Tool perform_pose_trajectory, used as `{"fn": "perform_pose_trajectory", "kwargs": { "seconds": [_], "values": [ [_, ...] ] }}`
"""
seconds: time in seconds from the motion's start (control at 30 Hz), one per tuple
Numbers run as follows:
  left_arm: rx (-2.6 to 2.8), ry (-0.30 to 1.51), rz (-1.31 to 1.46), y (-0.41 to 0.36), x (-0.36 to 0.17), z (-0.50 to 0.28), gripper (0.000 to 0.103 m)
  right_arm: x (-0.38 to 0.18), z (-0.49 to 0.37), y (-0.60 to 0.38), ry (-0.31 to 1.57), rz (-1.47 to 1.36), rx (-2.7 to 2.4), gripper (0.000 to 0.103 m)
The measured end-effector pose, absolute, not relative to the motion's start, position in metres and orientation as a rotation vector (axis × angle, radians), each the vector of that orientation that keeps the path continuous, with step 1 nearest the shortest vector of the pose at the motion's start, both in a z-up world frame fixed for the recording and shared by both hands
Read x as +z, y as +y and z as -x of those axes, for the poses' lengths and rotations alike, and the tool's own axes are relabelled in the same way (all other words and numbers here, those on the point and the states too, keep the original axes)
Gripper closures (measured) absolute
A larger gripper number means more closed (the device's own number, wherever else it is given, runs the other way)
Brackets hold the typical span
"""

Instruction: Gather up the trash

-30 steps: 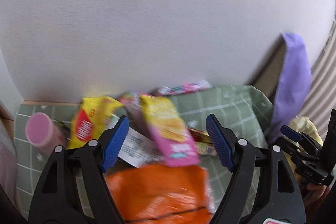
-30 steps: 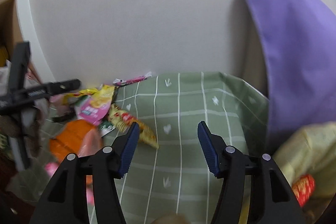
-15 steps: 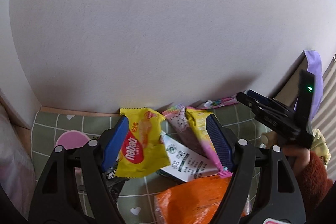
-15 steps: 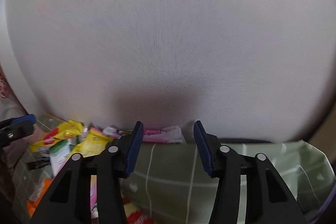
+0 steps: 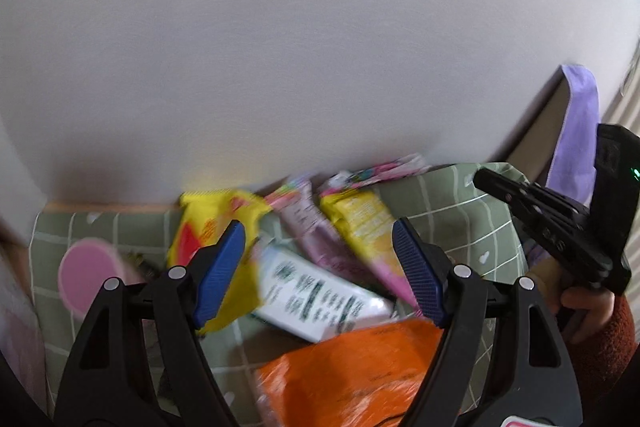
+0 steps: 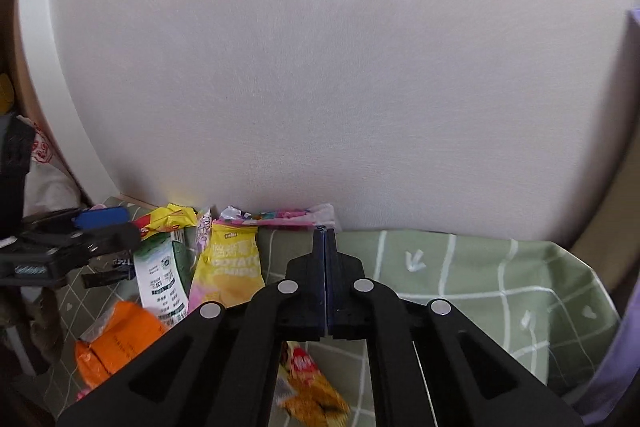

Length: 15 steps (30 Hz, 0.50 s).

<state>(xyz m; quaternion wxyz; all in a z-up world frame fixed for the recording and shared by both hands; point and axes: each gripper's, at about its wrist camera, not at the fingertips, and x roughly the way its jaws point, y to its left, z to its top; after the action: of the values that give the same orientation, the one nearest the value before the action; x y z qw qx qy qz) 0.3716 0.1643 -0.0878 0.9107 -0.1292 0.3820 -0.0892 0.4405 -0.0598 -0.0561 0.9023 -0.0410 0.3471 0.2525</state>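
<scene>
Below right tool: hidden snack packet

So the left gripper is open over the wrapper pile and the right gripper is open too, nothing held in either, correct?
Not quite. The right gripper is shut: the right wrist view shows its blue pads pressed together with nothing visible between them. The rest holds: the left gripper is open and empty over the wrapper pile on the green checked cloth.

Right gripper with blue pads pressed together over a green checked cloth, pink wrapper against the white wall, yellow chip bag, orange packet, left gripper at left edge
</scene>
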Motion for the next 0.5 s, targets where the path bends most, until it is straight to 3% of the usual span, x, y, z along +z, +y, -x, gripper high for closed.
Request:
{"fn": "perform_pose_trajectory", "kwargs": {
  "seconds": [0.27, 0.33, 0.4, 0.43, 0.47, 0.5],
  "values": [
    [-0.225, 0.826, 0.077, 0.122, -0.106, -0.431, 0.037, -0.057, -0.405, -0.107, 0.721, -0.065, 0.493, 0.098],
    [-0.215, 0.852, 0.025, 0.113, -0.114, -0.444, 0.048, -0.062, -0.397, -0.112, 0.737, -0.059, 0.482, 0.098],
    [-0.186, 0.862, -0.023, 0.105, -0.116, -0.447, 0.047, -0.068, -0.388, -0.117, 0.757, -0.039, 0.464, 0.098],
    [-0.174, 0.861, -0.042, 0.104, -0.117, -0.446, 0.063, -0.07, -0.385, -0.116, 0.765, -0.033, 0.46, 0.098],
    [-0.198, 0.857, -0.045, 0.104, -0.117, -0.445, 0.09, -0.072, -0.382, -0.116, 0.774, -0.022, 0.452, 0.098],
    [-0.204, 0.871, -0.041, 0.104, -0.117, -0.445, 0.098, -0.073, -0.379, -0.116, 0.776, -0.01, 0.444, 0.098]
  ]
}}
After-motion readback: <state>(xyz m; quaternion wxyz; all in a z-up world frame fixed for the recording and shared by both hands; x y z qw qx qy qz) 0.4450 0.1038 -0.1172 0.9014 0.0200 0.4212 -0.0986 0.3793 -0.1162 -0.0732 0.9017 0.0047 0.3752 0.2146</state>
